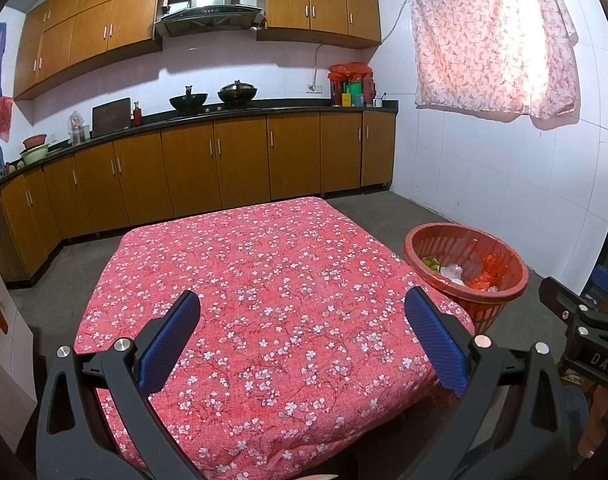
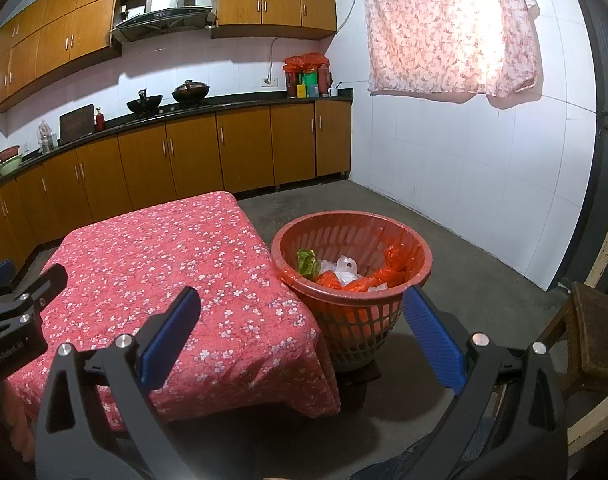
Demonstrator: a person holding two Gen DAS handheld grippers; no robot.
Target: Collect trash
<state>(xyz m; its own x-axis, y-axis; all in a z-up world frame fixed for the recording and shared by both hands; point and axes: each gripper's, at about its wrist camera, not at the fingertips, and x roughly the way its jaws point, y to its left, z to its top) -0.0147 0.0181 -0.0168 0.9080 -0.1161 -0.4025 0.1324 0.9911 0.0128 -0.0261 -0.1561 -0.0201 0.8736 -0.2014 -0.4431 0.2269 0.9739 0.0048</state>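
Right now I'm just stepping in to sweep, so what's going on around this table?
A person holds two handheld grippers, collecting trash. The left gripper and the right gripper are both open and empty, raised above the table's red floral cloth, which shows no litter. The red slotted plastic basket beside the table already holds crumpled orange plastic bags, clear wrappers and a green scrap.

A low desk is covered with a red cloth printed with small white flowers; the cloth hangs over its edges. Just beside it, on the grey concrete floor, stands a red plastic basket holding trash.
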